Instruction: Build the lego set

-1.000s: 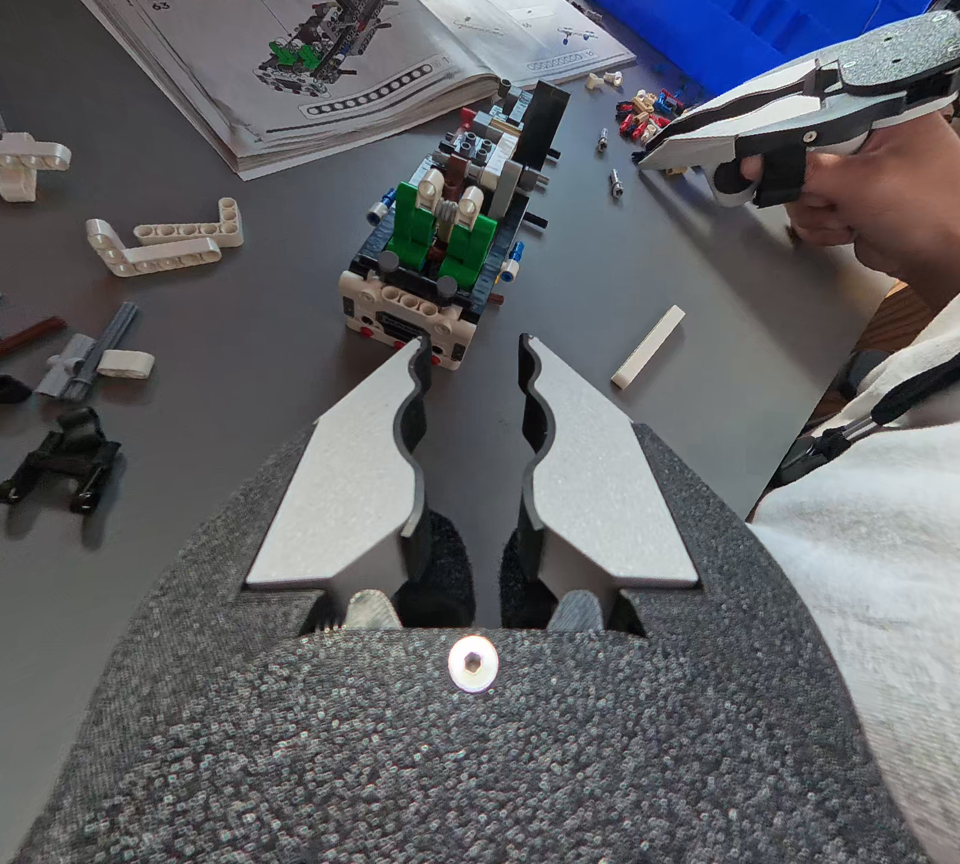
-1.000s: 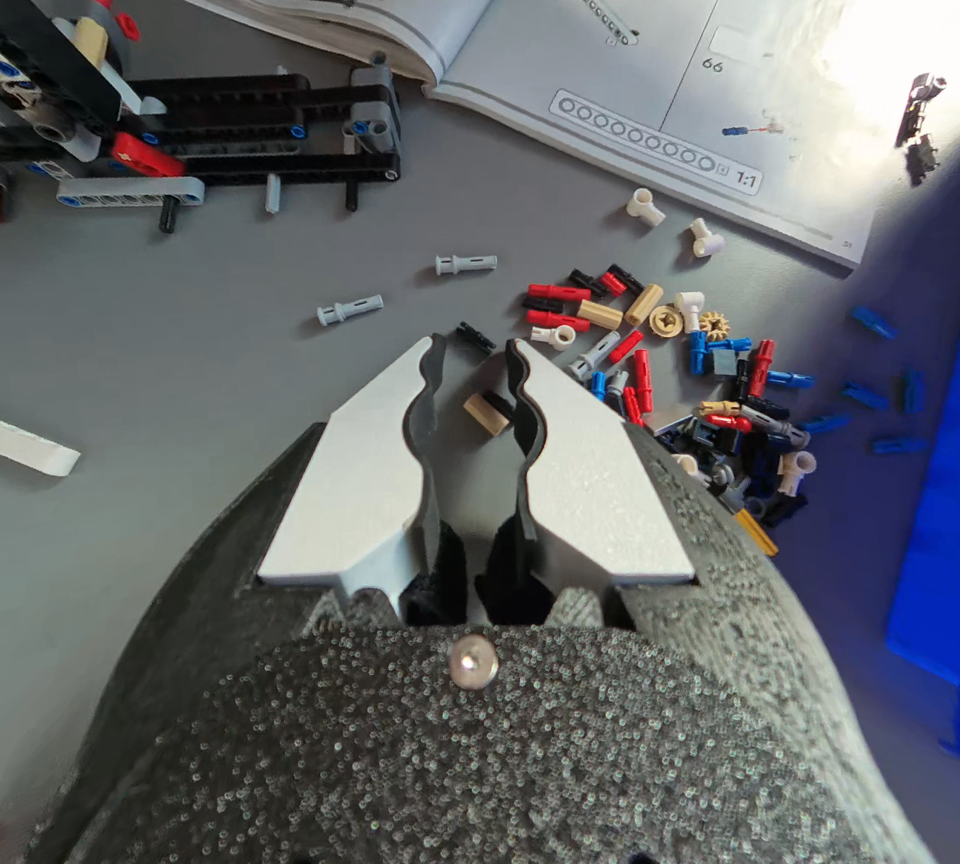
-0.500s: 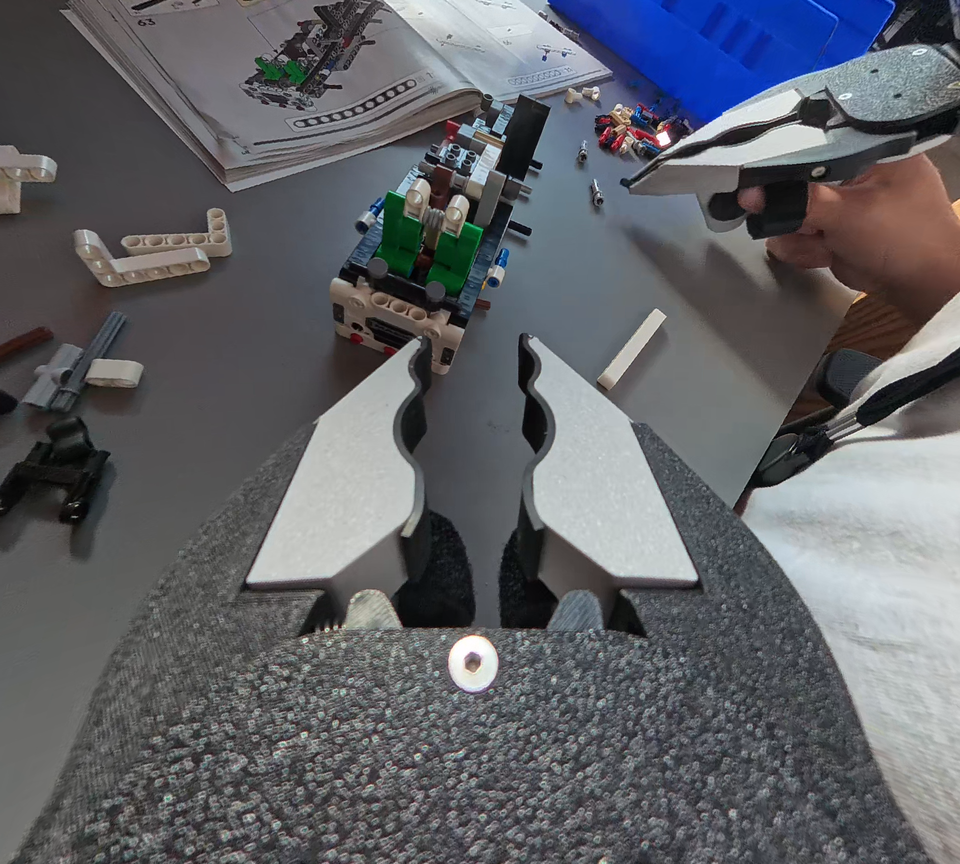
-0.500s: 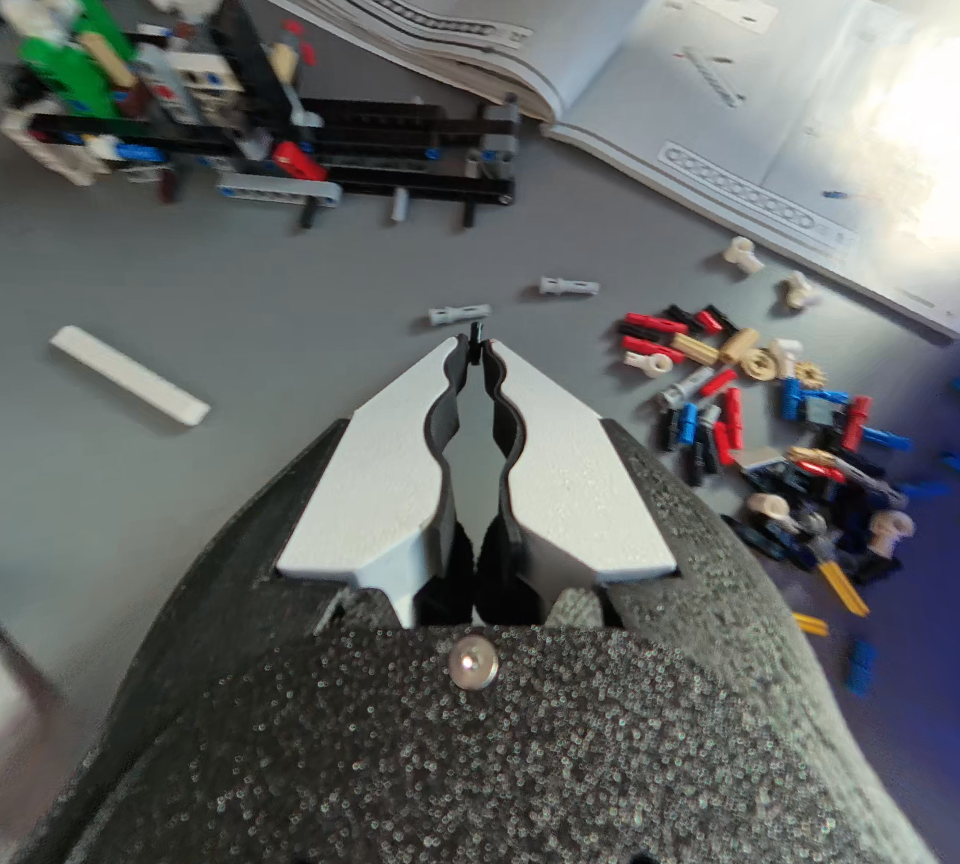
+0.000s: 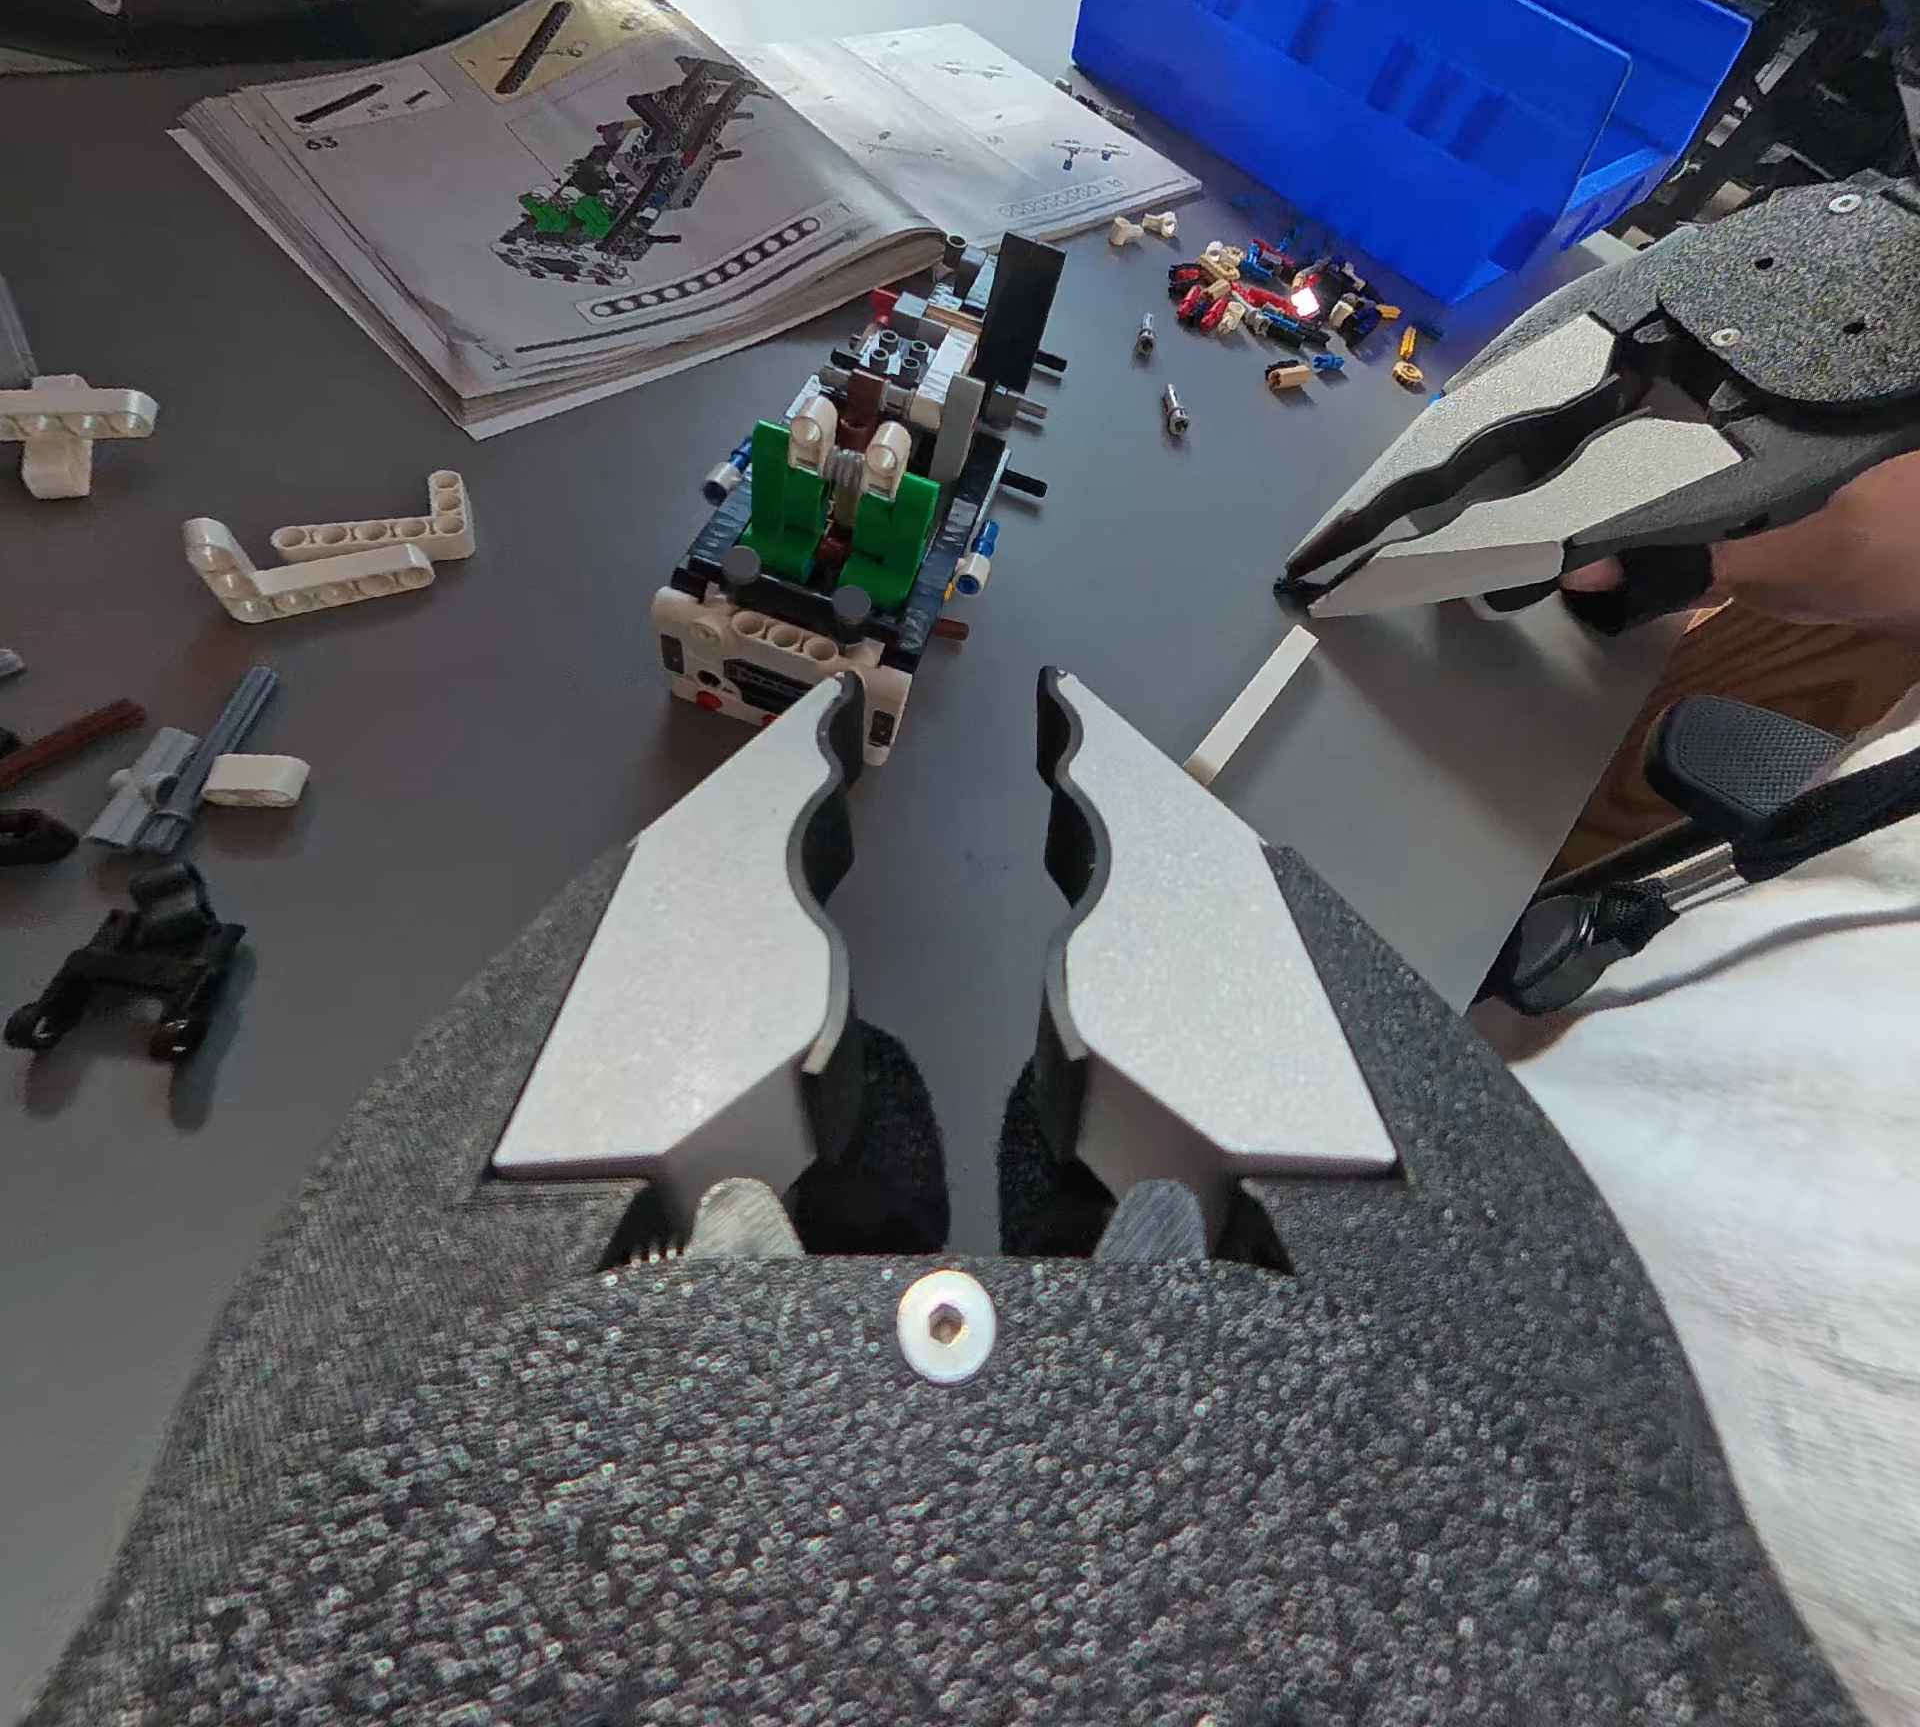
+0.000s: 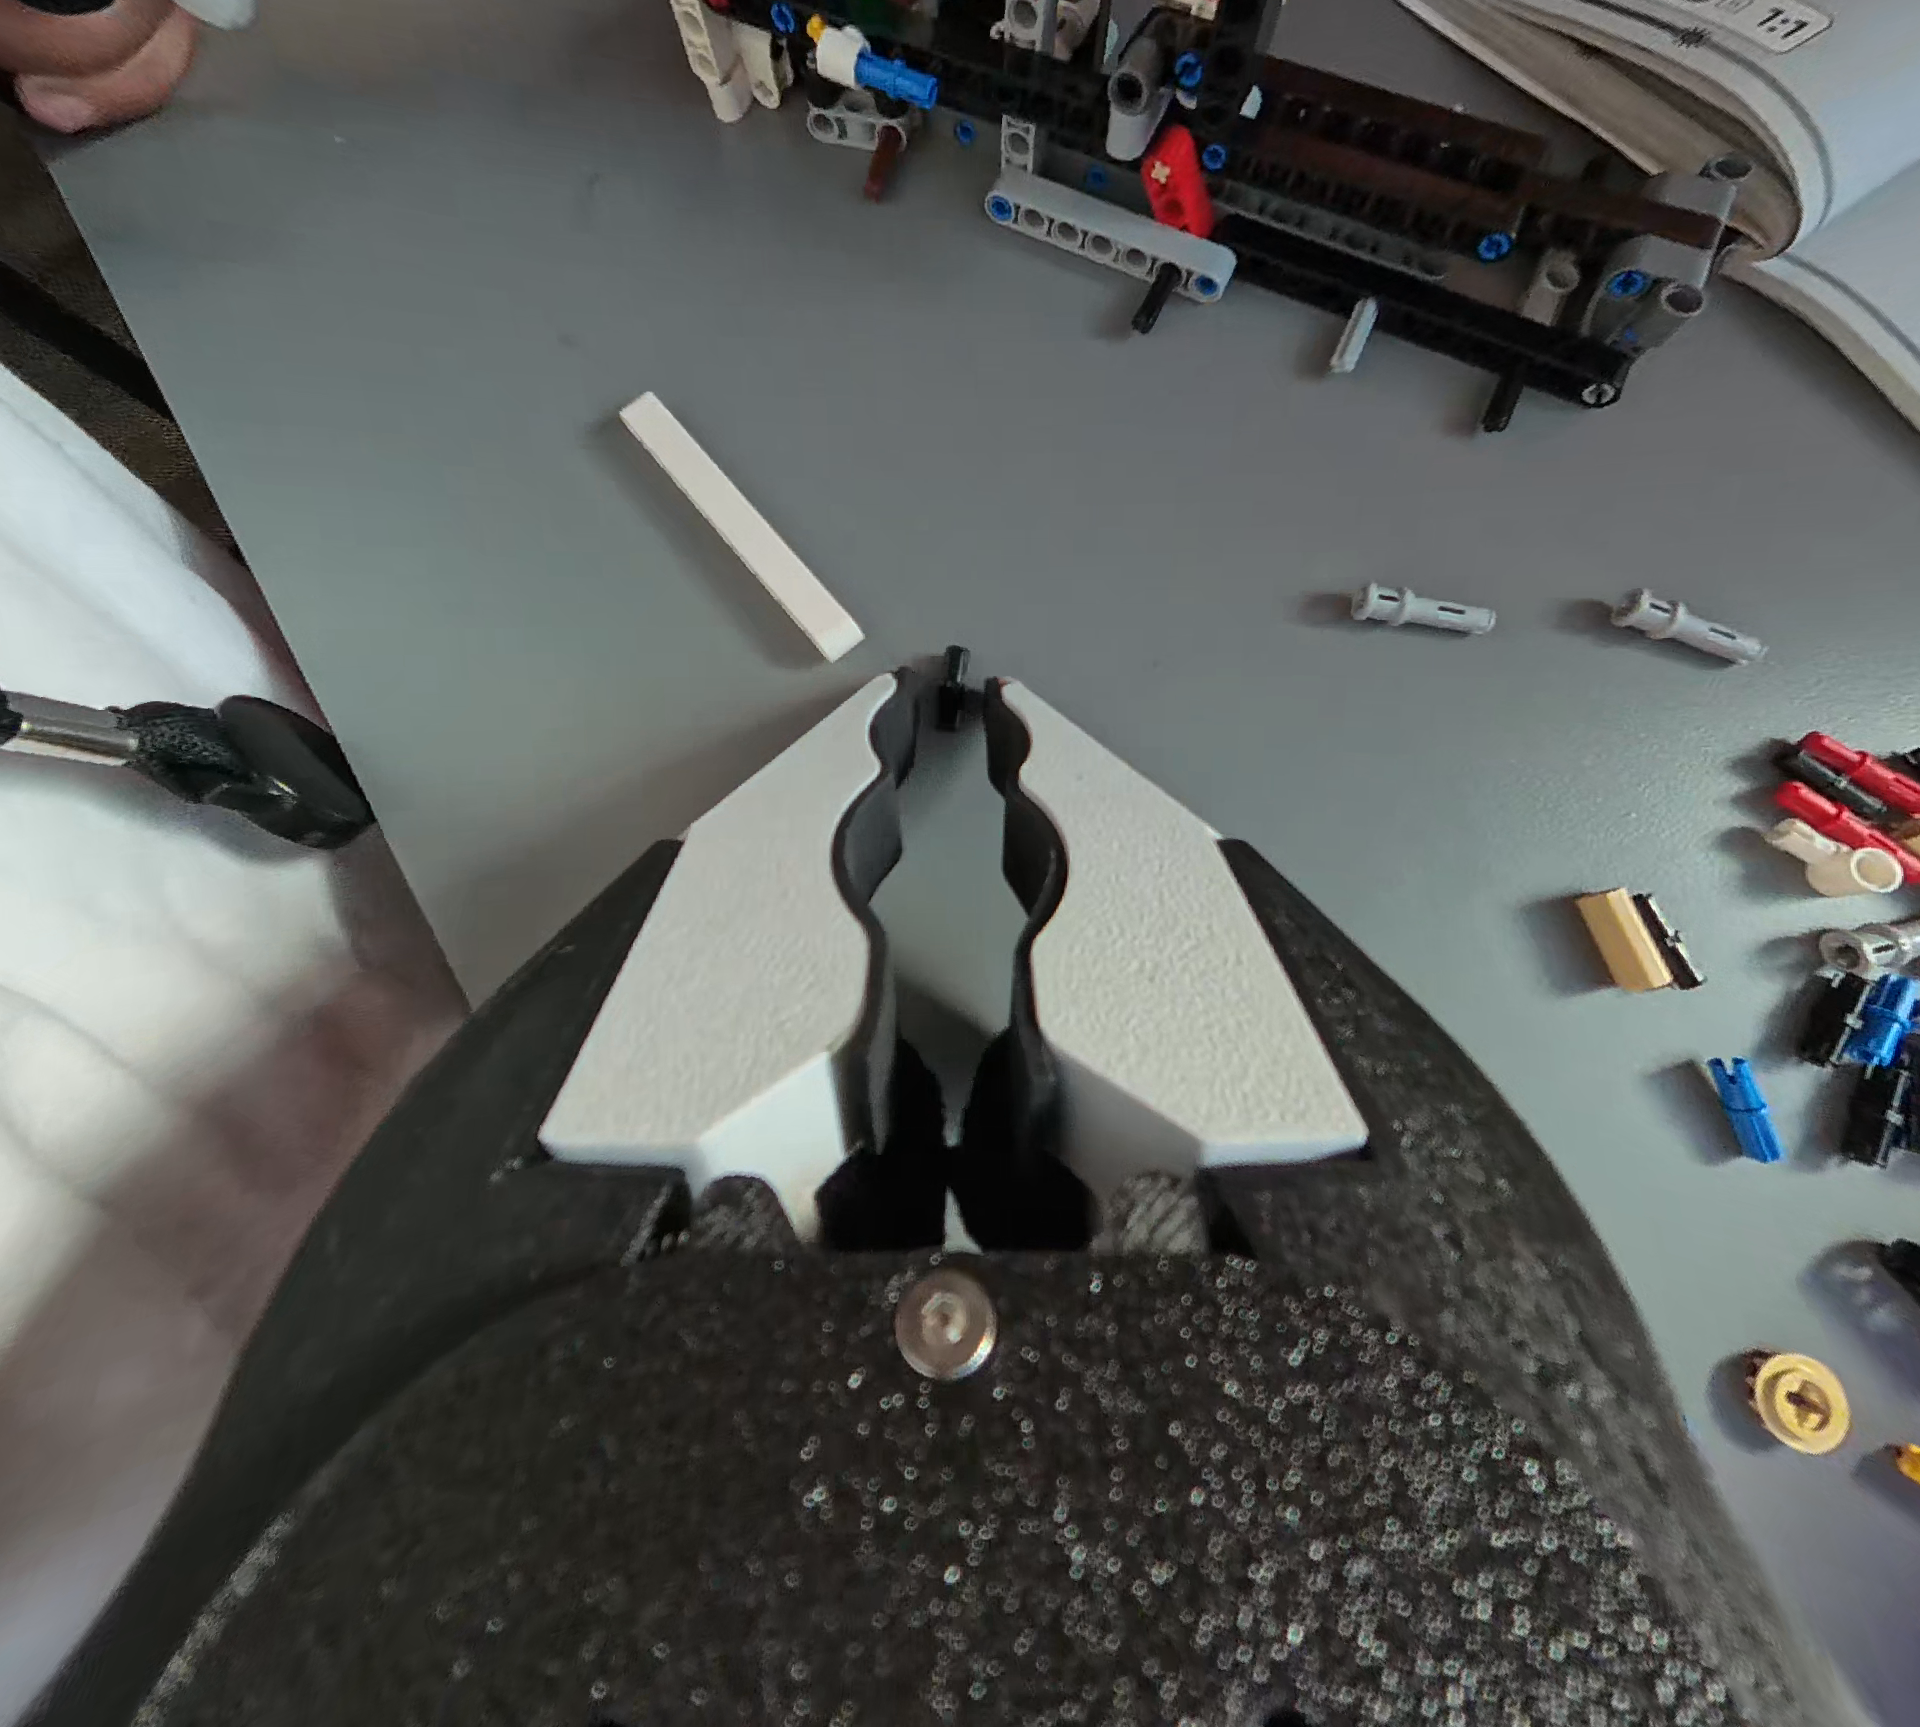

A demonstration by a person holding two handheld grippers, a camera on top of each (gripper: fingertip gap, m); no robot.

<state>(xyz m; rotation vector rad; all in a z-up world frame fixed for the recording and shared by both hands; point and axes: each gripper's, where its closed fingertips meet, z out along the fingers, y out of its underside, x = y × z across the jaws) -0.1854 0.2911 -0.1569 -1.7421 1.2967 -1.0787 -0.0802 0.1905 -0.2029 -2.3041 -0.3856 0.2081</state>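
Pinching a tiny, light, stiff black pin (image 6: 952,678) at its tips, the right claw (image 6: 948,690) could easily drop it, while the left claw (image 5: 940,701) is spread.

Bare table strip (image 5: 966,846) seen ahead of left gripper (image 5: 940,701), fingers apart; way forward blocked by partly built lego model (image 5: 831,555), just beyond left fingertip. White flat bar (image 6: 738,524) laid between model and right gripper (image 6: 951,690), which is closed on small black pin (image 6: 953,675). Right flank cluttered by loose pin pile (image 5: 1278,306); two grey pins (image 6: 1423,609) apart on open table. Far side closed off by open manual (image 5: 644,191) and blue bin (image 5: 1351,67).
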